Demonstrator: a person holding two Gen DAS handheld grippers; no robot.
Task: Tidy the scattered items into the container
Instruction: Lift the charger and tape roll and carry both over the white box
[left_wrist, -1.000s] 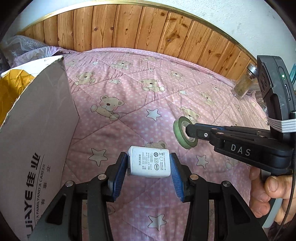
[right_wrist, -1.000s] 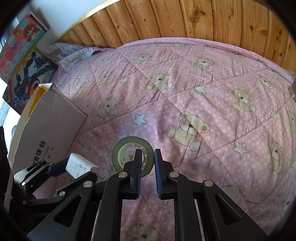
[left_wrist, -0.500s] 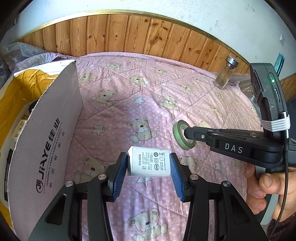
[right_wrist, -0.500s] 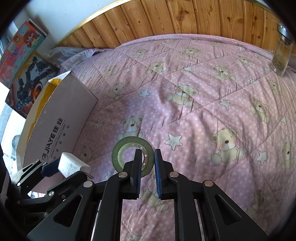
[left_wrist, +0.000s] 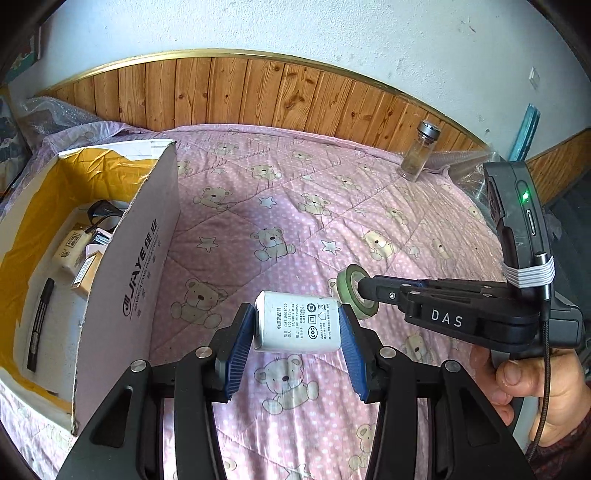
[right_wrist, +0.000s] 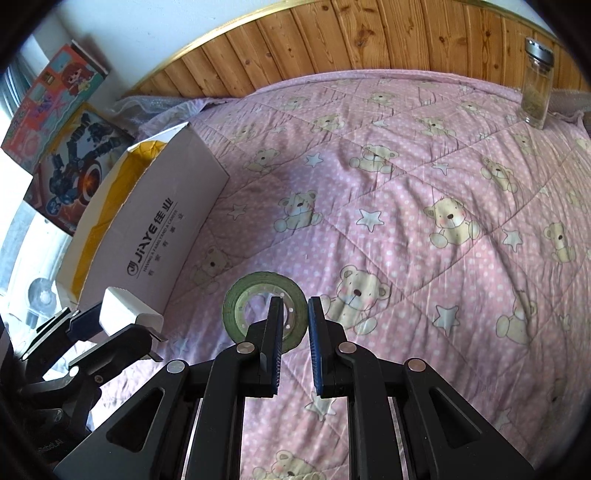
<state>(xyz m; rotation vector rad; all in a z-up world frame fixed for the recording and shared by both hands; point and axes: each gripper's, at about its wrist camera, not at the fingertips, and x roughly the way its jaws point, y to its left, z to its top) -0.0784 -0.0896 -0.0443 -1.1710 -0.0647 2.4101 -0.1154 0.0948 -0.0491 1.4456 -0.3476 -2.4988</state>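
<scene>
Left gripper (left_wrist: 297, 328) clenched on white charger (left_wrist: 298, 322), held above pink quilt (left_wrist: 280, 206), right of cardboard box (left_wrist: 136, 266). Right gripper (right_wrist: 292, 314) pinches the rim of green tape roll (right_wrist: 242, 295), also off the quilt. Glass jar (right_wrist: 537, 83) stands far right.

Pink quilted bedspread (left_wrist: 258, 206) with teddy bears and stars covers the bed. Wood-panel headboard (left_wrist: 240, 96) behind it, gold trim on top, white wall (left_wrist: 295, 29) above. Glass jar (right_wrist: 536, 85) with metal lid stands upright near the far right edge (contents brownish, can't tell what). Two colourful toy boxes (right_wrist: 70, 147) lean at the left, beside the bed.
</scene>
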